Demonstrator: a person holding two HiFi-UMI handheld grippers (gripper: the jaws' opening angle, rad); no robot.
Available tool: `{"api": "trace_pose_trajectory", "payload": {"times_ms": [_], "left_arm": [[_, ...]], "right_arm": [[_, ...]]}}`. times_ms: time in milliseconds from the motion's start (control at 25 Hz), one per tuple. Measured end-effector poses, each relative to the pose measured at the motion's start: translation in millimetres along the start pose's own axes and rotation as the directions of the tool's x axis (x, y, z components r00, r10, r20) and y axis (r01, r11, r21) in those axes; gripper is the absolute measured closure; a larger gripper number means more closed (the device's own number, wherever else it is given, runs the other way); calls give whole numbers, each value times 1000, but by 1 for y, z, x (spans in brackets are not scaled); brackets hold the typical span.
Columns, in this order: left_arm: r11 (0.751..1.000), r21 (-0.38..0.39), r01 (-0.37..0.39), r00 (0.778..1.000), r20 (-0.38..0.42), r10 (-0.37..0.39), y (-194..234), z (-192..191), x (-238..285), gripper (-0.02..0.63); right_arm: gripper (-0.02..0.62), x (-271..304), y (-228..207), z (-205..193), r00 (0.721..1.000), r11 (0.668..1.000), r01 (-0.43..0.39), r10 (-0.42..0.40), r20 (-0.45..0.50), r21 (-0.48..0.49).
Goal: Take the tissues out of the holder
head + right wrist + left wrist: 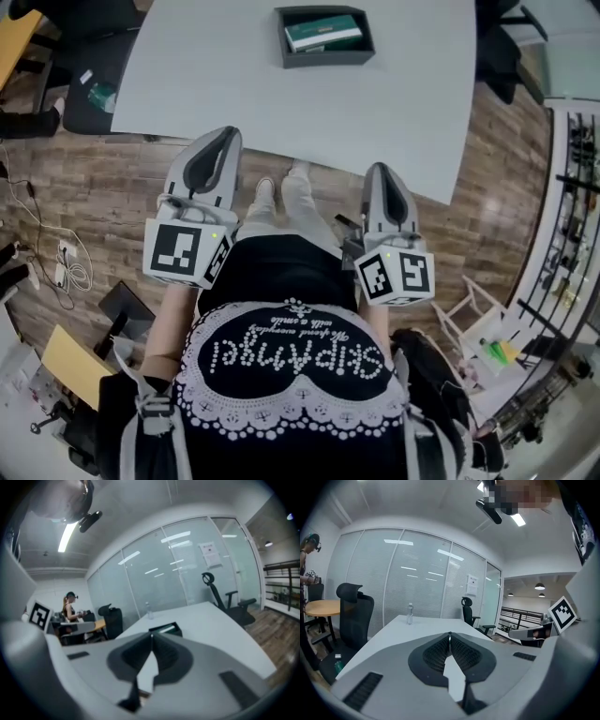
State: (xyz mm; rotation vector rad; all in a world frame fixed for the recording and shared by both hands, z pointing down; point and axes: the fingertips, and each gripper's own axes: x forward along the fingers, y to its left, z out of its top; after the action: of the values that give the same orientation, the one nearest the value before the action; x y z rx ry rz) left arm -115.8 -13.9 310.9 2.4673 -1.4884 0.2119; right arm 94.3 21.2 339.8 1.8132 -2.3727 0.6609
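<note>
A dark grey holder (325,37) stands on the far side of the white table (234,84), with a green-and-white tissue pack (322,34) lying inside it. In the right gripper view the holder (169,630) shows just beyond the jaw tips. My left gripper (217,141) and right gripper (386,174) are held close to my body, short of the table's near edge, well away from the holder. Both are shut with nothing between the jaws. The left gripper (450,634) points along the table, where no holder shows.
A clear water bottle (409,613) stands far down the table. Black office chairs (354,620) sit around it. A person (70,609) stands at another desk in the background. Wood floor lies below me, with cables (66,267) at the left.
</note>
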Motion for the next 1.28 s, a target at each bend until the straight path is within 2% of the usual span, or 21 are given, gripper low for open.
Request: {"api": "trace_pose_trajectory", "payload": {"times_ms": [240, 440, 600, 840, 1280], "left_arm": [[998, 3, -61, 997, 53, 61, -1, 25, 44, 574], [997, -21, -74, 994, 81, 76, -15, 33, 84, 574], [996, -21, -89, 993, 71, 90, -22, 32, 97, 574], [992, -19, -123, 992, 34, 124, -10, 30, 106, 574], [998, -3, -65, 998, -2, 65, 14, 45, 136, 574]], "right_arm": [[561, 37, -33, 34, 998, 998, -50, 50, 22, -27], [561, 59, -70, 51, 998, 997, -59, 60, 17, -48], [561, 68, -84, 53, 997, 997, -71, 71, 0, -42], [561, 84, -88, 54, 996, 996, -87, 86, -18, -21], [561, 105, -92, 66, 1000, 1000, -8, 9, -15, 11]]}}
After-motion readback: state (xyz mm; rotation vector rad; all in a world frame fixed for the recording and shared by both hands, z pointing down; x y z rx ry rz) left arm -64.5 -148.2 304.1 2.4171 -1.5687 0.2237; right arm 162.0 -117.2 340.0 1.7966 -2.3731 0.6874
